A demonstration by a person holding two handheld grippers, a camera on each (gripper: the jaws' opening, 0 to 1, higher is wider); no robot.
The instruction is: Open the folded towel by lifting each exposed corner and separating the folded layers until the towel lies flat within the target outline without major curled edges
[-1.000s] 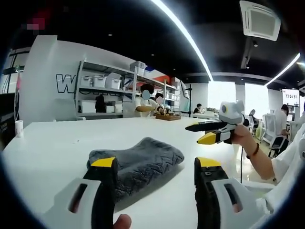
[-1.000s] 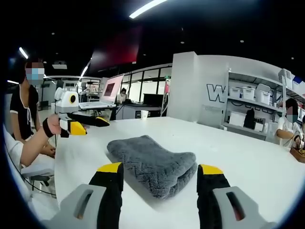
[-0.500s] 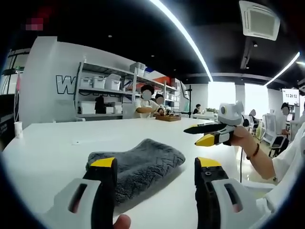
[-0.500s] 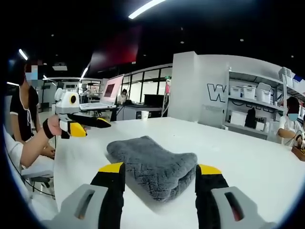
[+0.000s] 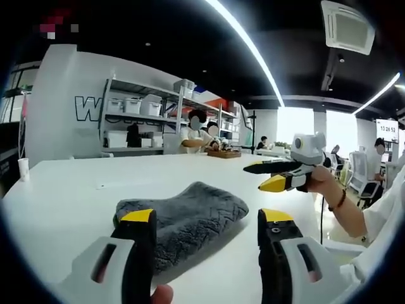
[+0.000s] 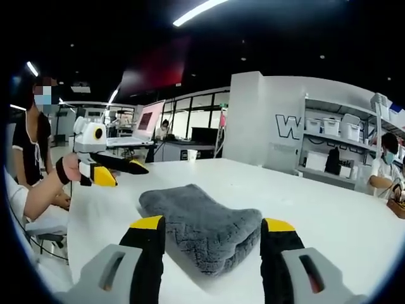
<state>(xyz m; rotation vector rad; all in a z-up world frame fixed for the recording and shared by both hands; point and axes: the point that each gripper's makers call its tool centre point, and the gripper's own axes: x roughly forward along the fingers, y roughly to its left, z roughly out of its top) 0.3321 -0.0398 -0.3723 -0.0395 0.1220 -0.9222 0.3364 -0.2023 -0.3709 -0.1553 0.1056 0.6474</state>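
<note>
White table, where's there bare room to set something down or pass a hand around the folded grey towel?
The white table lies bare from the grey towel to its far edge by the shelves, and beyond the towel in the right gripper view. Tighter spots: between the left gripper and right gripper, both open, flanking the towel.

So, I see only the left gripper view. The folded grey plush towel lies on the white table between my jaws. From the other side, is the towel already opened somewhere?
Observer: No. In the right gripper view the folded grey plush towel is a thick bundle, with stacked layers showing at its near right edge.
Operator: Is the right gripper touching it?
Observer: No. The right gripper is open, its jaws standing apart on both sides of the towel's near end, above the white table.
Operator: And how does my left gripper look from there?
Observer: The left gripper is beside the towel, not touching it, with a hand holding it.
</note>
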